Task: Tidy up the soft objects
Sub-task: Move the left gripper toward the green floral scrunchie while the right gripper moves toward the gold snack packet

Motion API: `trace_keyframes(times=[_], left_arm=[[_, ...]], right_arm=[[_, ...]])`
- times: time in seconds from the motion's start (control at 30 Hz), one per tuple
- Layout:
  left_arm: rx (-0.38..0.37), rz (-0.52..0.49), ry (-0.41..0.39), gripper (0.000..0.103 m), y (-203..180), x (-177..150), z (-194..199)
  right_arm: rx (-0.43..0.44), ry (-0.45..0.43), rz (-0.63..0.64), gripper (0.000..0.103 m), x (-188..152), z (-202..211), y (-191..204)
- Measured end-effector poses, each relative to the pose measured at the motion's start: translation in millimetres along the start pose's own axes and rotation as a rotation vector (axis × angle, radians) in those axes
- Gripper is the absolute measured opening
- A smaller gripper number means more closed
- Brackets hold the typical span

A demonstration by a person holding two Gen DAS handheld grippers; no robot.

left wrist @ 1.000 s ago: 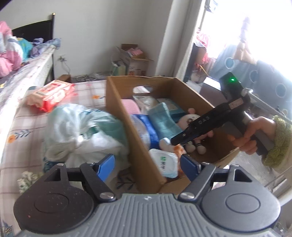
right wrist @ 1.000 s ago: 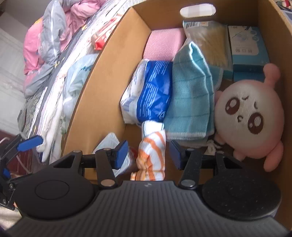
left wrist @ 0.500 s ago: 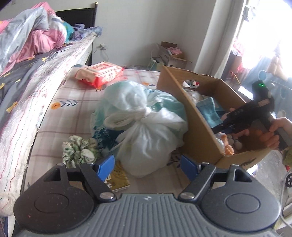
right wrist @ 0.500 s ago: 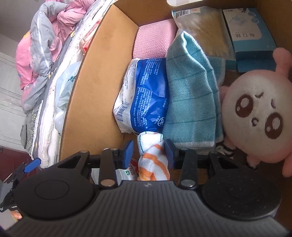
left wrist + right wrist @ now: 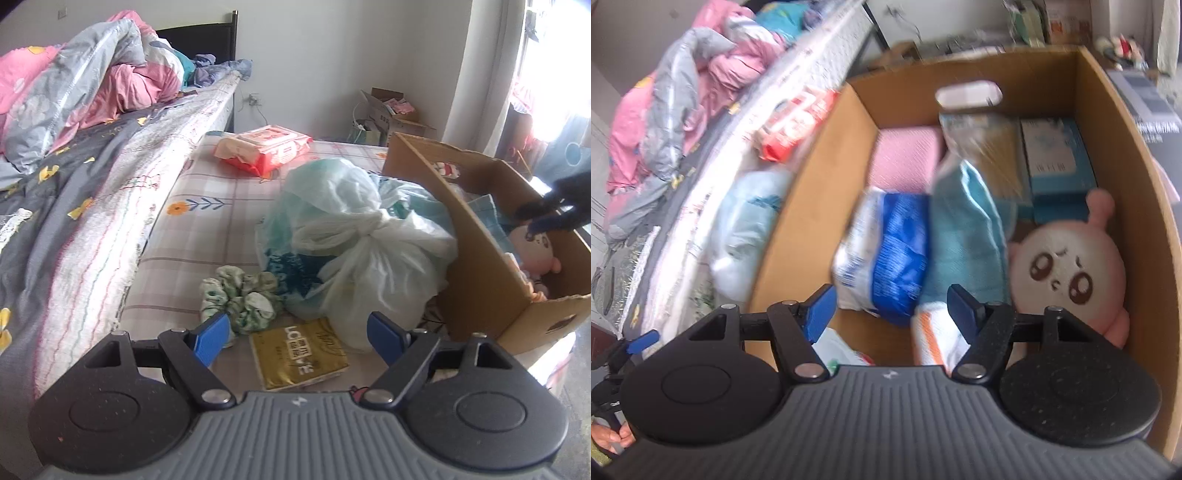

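Note:
A cardboard box [image 5: 476, 266] stands on the checked mat; the right wrist view looks into the box [image 5: 820, 177]. Inside lie a pink plush [image 5: 1071, 273], a teal towel [image 5: 964, 236], a blue-and-white pack [image 5: 886, 254] and an orange-striped white cloth [image 5: 934, 339]. My right gripper [image 5: 892, 308] is open and empty above the striped cloth. My left gripper [image 5: 297, 334] is open and empty, low over a gold packet [image 5: 297, 352]. A green scrunchie [image 5: 240, 297] and a tied plastic bag [image 5: 354, 243] lie just beyond it.
A red wipes pack [image 5: 266, 149] lies farther back on the mat. A bed with rumpled quilts [image 5: 74, 110] runs along the left. Small cardboard boxes [image 5: 391, 118] stand by the far wall. A pink cloth [image 5: 905, 158] and blue carton [image 5: 1056, 158] fill the box's back.
My right gripper closed on the striped cloth, then opened and lifted back, leaving it in the box. My left gripper swung left from the box to the items on the mat.

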State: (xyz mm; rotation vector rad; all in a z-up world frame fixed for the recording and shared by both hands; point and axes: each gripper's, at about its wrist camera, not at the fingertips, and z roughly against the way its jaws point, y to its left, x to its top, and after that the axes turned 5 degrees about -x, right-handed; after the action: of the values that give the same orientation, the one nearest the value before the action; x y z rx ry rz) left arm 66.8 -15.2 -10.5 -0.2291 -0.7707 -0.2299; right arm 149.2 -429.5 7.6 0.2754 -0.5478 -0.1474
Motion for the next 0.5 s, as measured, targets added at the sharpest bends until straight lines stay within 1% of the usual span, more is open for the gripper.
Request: trace_keyframes(times=[0.07,0.17,0.3,0.4,0.5], left_arm=[[0.004,-0.008,0.004,0.083,3,-2,-1],[0.021,-0.01,0.012,0.083,8,-4,-3],[0.053,0.035,0.032,0.081,25,-1,-5],[0.071,0.063,0.03,0.081,39,6,-6],[0.071,0.066,0.055,0.081,53,17,-13]], right_arm=[[0.048,-0.038,0.008,0.066,-2,14,17],[0.155,-0.073,0.033,0.066,-12,30,50],[0.25,-0.062,0.116,0.067,-31,26,104],[0.284,-0.035,0.208,0.07,-48,10,148],[0.271,-0.013,0.339,0.074,-65,-8,191]])
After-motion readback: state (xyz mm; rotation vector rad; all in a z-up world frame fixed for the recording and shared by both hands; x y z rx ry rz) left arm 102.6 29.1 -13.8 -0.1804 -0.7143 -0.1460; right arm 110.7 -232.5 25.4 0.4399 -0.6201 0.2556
